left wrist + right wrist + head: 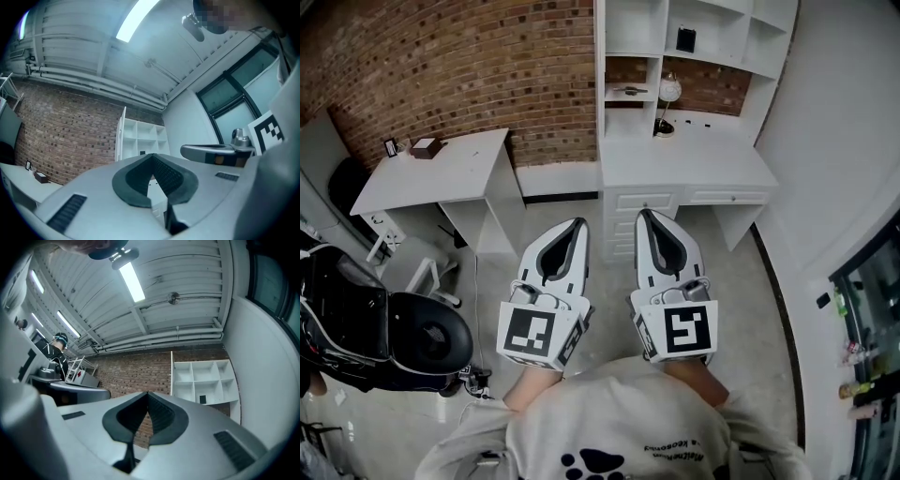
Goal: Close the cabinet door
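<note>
Empty and pinched shut, the left claw [578,225] and right claw [644,216] point side by side at the white cabinet unit [642,201] under the bench [694,169] by the brick wall [487,75] — well apart from it. No door touched; closing appears wholly ahead — which door is ajar cannot be told.

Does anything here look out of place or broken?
Nothing stands out: the white shelf unit and desk look tidy, the lamp stands upright, the left gripper and right gripper are empty, fingers together.
</note>
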`<state>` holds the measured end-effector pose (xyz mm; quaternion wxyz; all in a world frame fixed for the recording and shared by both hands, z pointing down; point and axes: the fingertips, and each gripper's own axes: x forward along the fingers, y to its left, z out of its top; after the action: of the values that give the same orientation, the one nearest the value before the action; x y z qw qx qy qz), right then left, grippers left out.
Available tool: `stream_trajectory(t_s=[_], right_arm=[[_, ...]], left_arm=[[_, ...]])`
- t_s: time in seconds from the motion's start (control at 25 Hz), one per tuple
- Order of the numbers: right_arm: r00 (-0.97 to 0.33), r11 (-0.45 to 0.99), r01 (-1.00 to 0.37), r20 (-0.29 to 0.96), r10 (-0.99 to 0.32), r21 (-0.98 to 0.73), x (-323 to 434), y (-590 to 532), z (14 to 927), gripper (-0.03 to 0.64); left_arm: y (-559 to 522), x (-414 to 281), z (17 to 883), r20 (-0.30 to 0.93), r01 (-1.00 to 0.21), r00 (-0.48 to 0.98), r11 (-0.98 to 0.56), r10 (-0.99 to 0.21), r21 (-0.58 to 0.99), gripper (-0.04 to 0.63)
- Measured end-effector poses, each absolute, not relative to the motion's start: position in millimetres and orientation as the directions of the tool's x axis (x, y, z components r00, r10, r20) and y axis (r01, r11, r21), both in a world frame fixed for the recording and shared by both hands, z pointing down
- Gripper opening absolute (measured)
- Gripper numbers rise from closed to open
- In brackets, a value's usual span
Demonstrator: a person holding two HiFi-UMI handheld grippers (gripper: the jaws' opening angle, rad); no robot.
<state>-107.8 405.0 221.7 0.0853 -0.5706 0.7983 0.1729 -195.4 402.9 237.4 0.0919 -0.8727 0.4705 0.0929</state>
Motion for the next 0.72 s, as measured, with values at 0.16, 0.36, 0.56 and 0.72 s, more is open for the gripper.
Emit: stream_trajectory(t_s=[0.16, 0.36, 0.56, 0.72], right_arm=[[-0.362, 0.315, -0.931, -0.35, -0.864, 0.187, -96.6, 369.4, 218.2, 0.018], [-0.362, 0.327, -0.932, -0.34, -0.868, 0.157, -86.1, 335.9, 221.1, 0.018], [-0.367, 0.337, -0.93, -0.319, -0.874, 0.148, -87.1, 311.3, 227.4, 0.018], [-0.36, 0.327, -0.932, -0.31, -0.88, 0.155, -83.2, 290.1, 231.4, 0.018]], left_arm=[[369.1, -183.6, 234.7, -0.266, -0.852, 0.517, -0.518, -0.814, -0.072, 0.008], [341.8, -180.6, 240.0, -0.247, -0.863, 0.5, -0.501, -0.83, -0.064, 0.008], [315.7, -182.4, 242.5, -0.24, -0.869, 0.49, -0.492, -0.838, -0.058, 0.008], [290.2, -175.0, 242.0, -0.247, -0.859, 0.506, -0.509, -0.826, -0.057, 0.008]])
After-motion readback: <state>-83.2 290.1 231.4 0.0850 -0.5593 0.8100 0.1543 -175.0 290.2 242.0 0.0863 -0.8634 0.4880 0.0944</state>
